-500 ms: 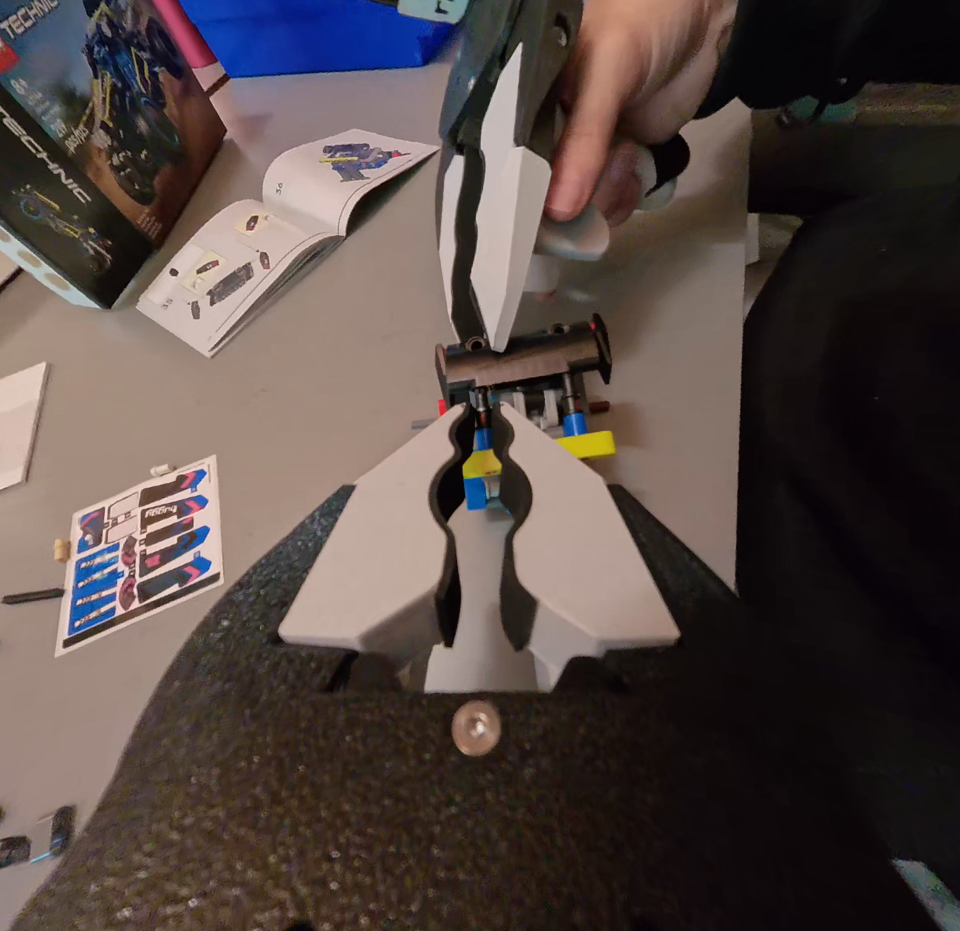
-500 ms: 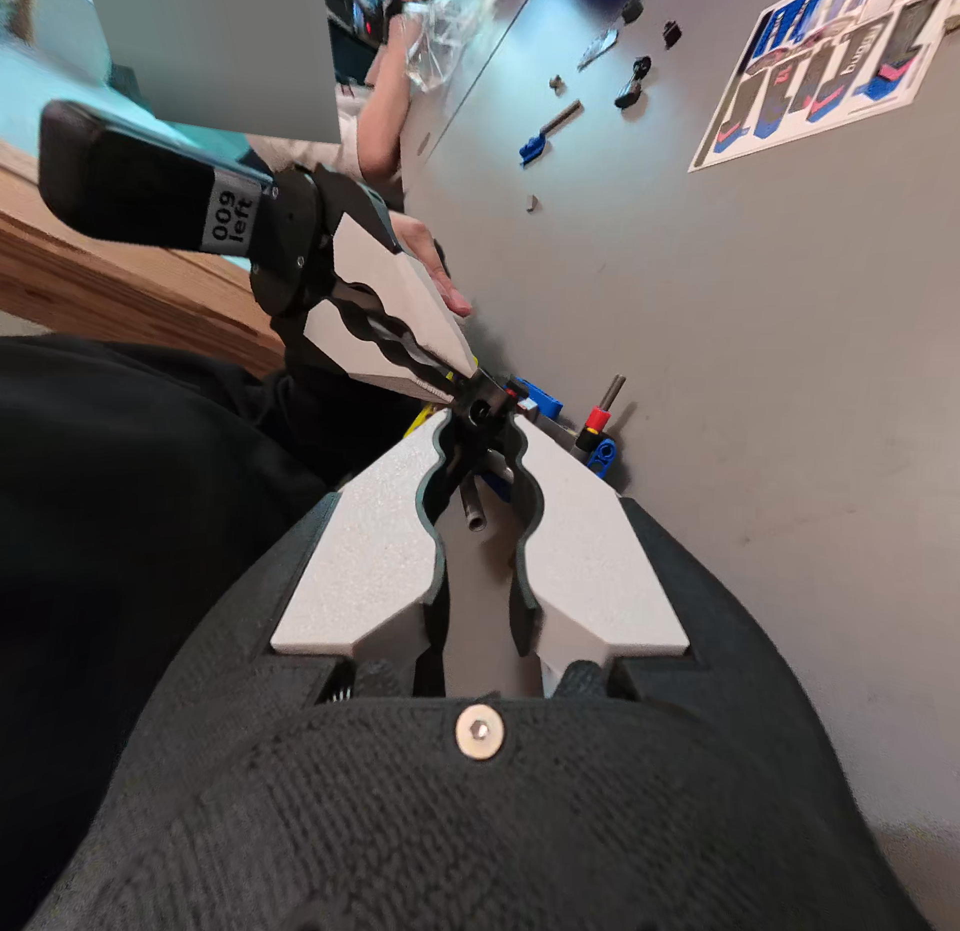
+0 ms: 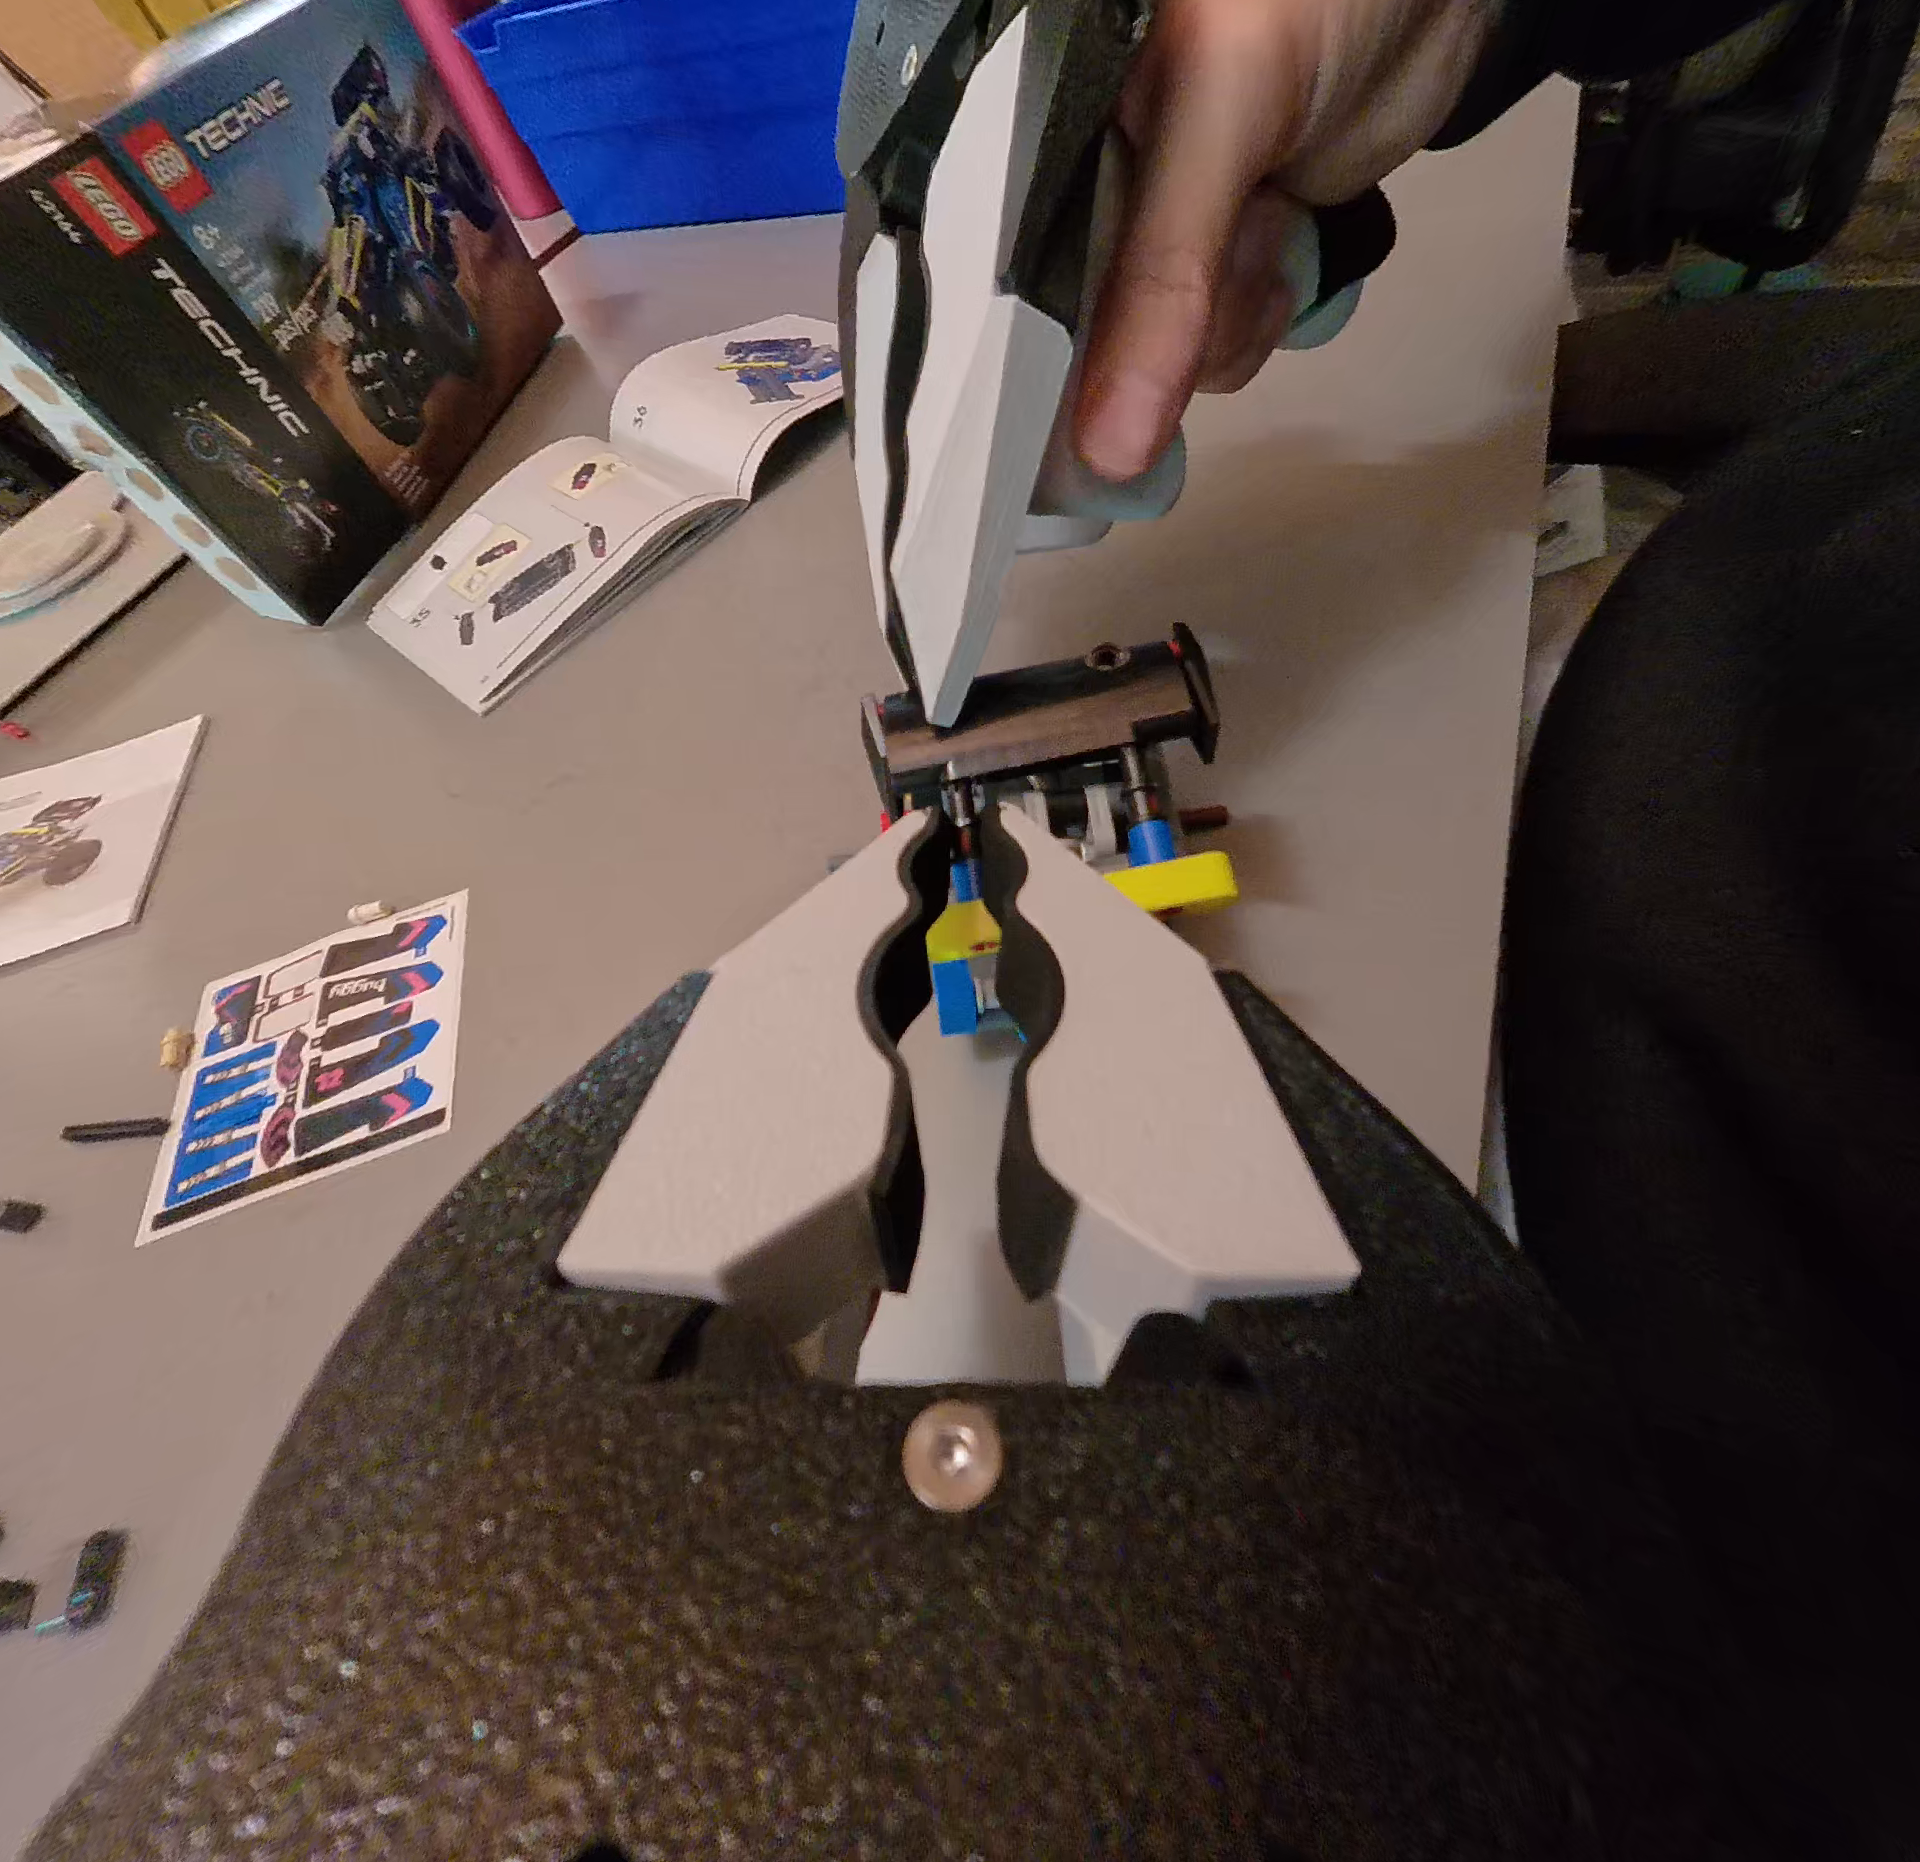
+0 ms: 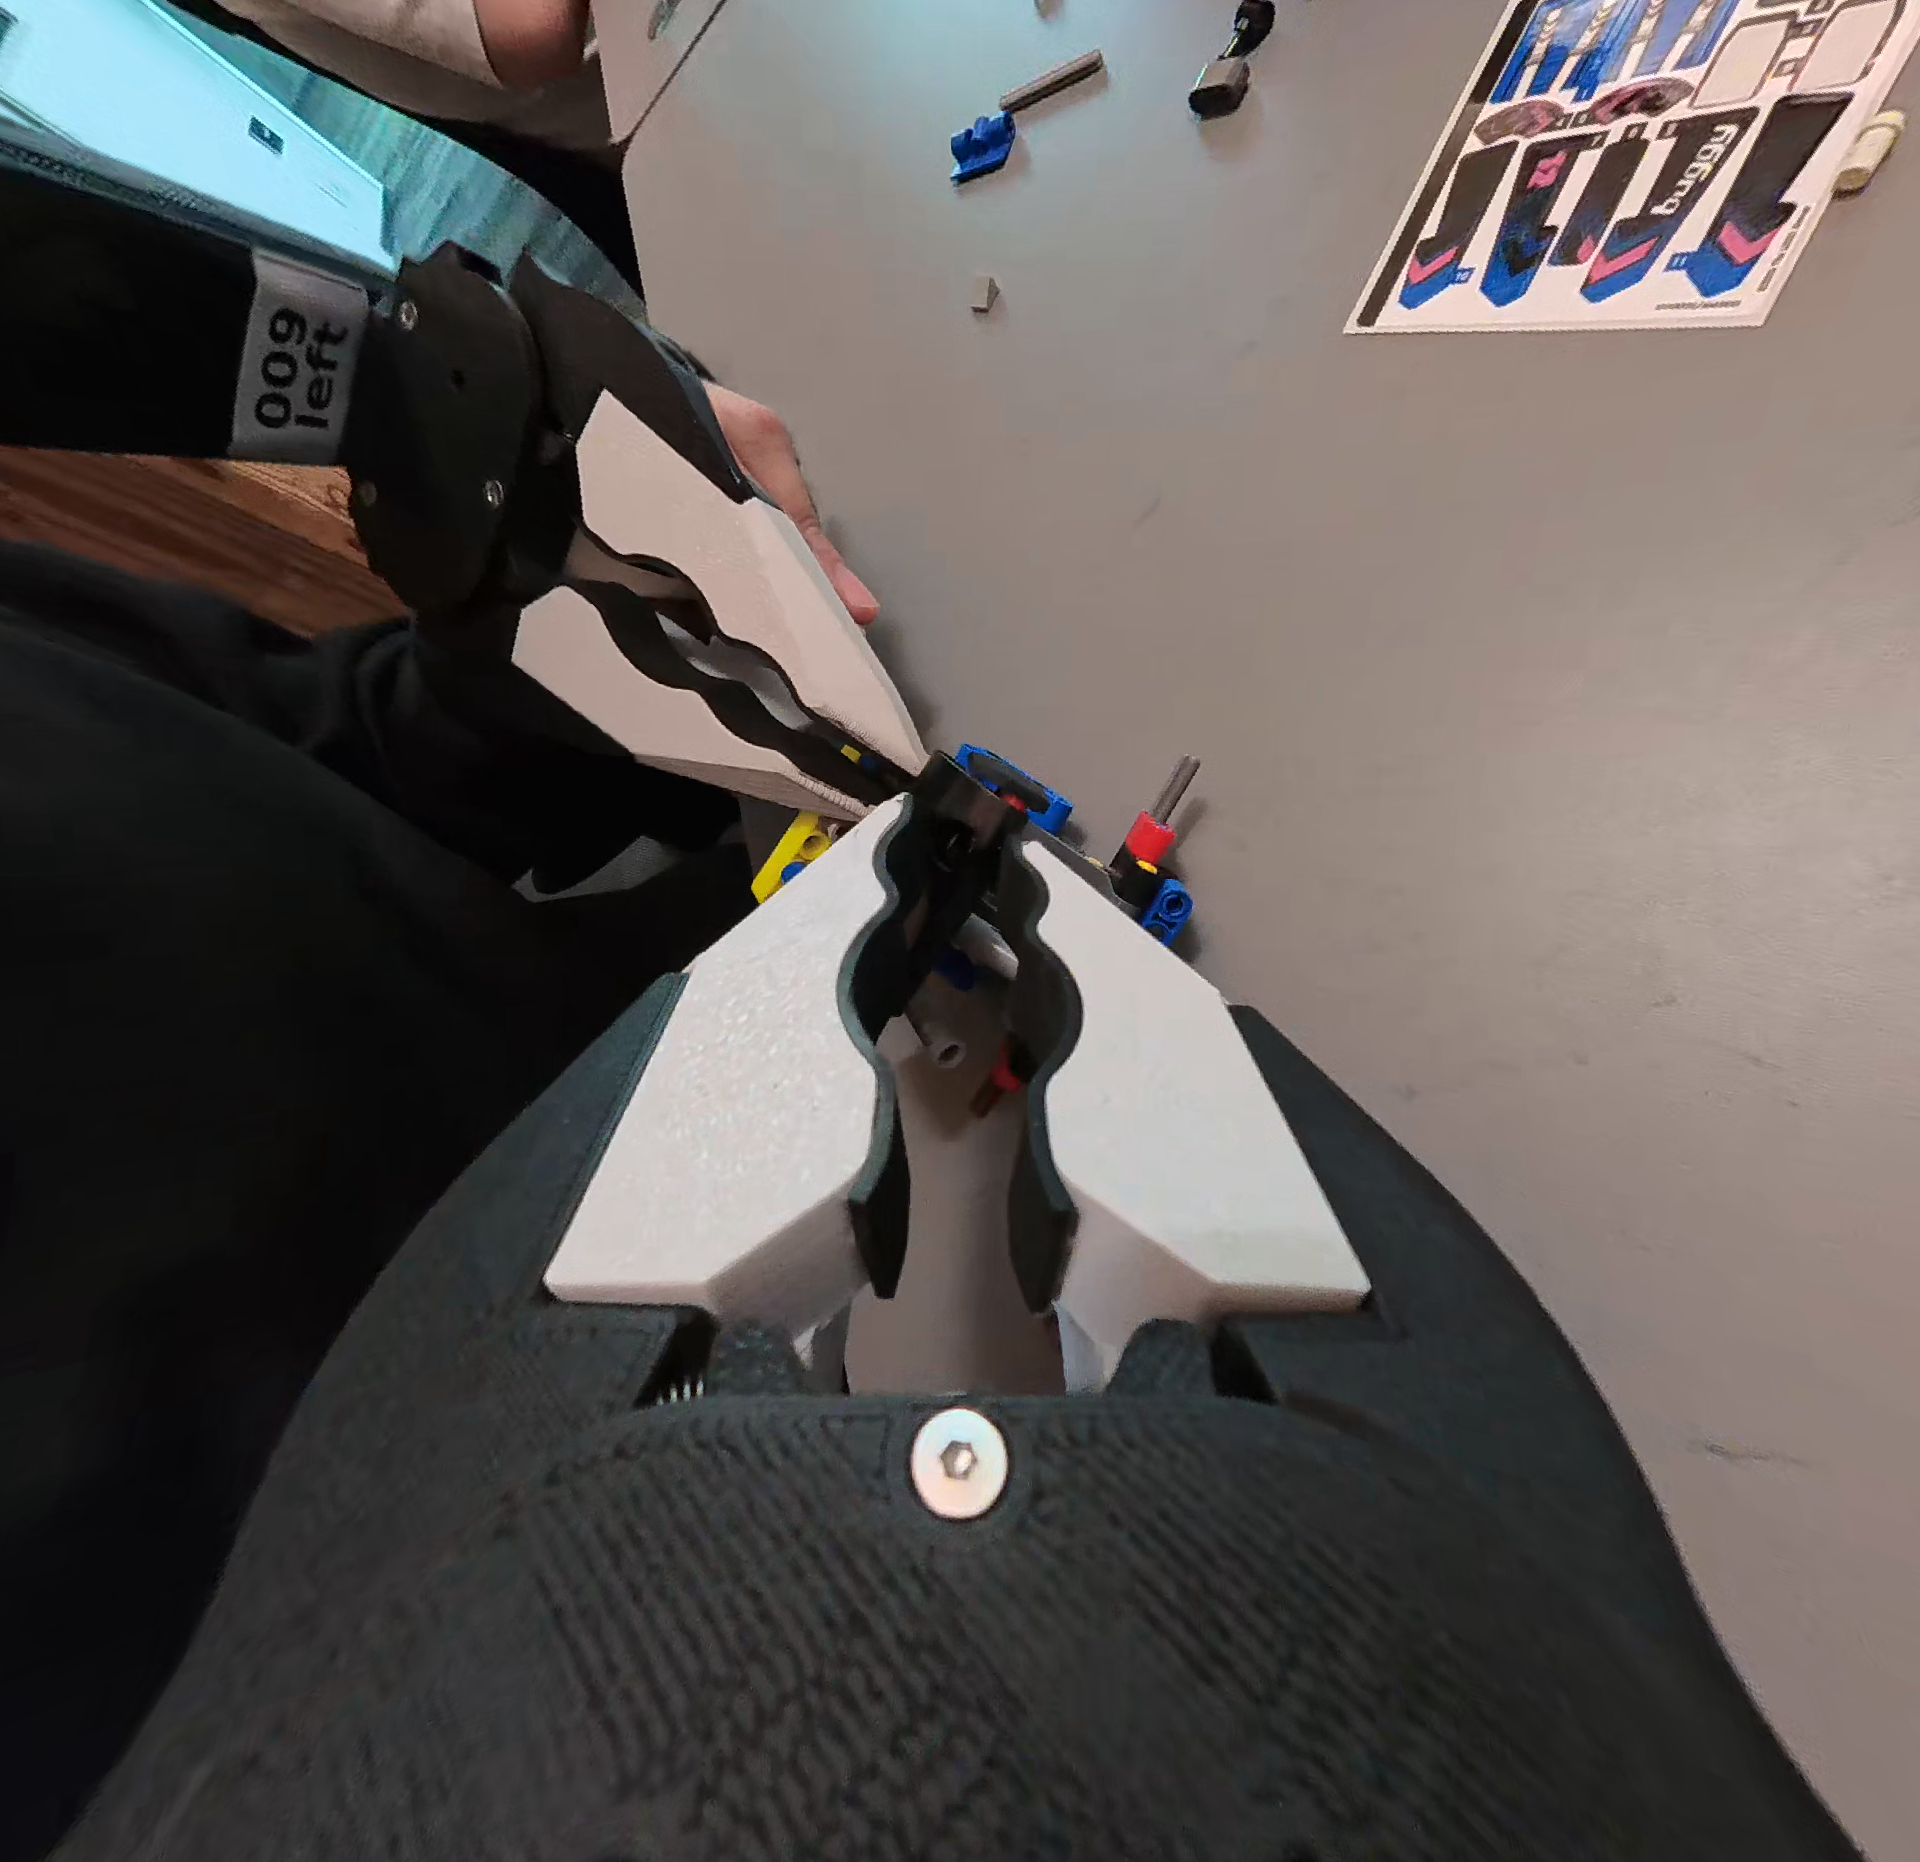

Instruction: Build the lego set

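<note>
A sticker sheet [image 3: 301,1064] lies far left on the grey surface [image 3: 644,794]. Near its right edge the brick-built assembly [image 3: 1049,763], black beam over blue and yellow parts, seems light, rigid, yet easily popped apart. Left tongs [image 3: 966,825] pinch its thin axle; right tongs [image 4: 961,825] clamp the black beam, the sturdiest hold.

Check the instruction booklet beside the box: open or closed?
Open. The booklet lies flat on the table, pages spread, printed diagrams facing up.

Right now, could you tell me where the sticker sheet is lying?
In the left wrist view the sticker sheet lies flat on the grey table at the left, below the open instruction booklet, with a small beige piece at its left edge.
</note>
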`<action>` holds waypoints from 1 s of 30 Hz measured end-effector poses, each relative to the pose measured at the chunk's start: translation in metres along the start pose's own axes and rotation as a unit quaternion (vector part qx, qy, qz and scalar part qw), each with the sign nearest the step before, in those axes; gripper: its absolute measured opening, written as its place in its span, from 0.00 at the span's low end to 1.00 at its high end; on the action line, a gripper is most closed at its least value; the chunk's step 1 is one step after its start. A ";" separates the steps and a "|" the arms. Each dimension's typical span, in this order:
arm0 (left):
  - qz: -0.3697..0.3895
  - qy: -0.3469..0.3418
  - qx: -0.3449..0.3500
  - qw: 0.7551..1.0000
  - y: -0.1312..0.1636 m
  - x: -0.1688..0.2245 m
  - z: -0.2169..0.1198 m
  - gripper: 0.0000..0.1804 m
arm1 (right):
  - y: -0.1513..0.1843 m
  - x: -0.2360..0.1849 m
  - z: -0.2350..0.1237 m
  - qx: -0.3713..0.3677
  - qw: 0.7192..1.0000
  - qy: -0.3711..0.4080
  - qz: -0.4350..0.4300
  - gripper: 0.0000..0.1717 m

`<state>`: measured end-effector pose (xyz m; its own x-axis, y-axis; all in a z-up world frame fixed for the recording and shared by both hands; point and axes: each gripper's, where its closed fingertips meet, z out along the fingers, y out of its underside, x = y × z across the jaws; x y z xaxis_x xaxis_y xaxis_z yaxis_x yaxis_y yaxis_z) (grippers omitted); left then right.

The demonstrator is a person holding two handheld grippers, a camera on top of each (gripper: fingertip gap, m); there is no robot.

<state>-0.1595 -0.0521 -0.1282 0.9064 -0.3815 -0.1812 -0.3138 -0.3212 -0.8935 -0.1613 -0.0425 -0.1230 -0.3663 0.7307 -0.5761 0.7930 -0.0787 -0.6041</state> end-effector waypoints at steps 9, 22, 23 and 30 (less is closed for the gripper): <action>0.017 -0.026 0.024 0.999 -0.004 0.001 -0.002 0.02 | 0.002 -0.004 -0.003 0.021 0.988 -0.081 0.129 0.09; 0.033 -0.048 0.024 0.998 -0.006 -0.002 -0.003 0.02 | 0.007 -0.012 0.001 0.007 0.990 -0.077 0.121 0.10; 0.030 -0.047 0.024 0.998 -0.006 -0.002 -0.003 0.02 | 0.006 -0.012 0.001 0.004 0.991 -0.074 0.114 0.10; 0.010 -0.068 0.020 0.997 -0.004 -0.006 0.001 0.02 | 0.003 -0.005 0.000 -0.011 0.994 -0.043 0.096 0.10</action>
<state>-0.1637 -0.0475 -0.1236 0.9307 -0.2661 -0.2510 -0.3235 -0.2785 -0.9043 -0.1568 -0.0465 -0.1224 -0.2477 0.6427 -0.7250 0.8626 -0.1944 -0.4670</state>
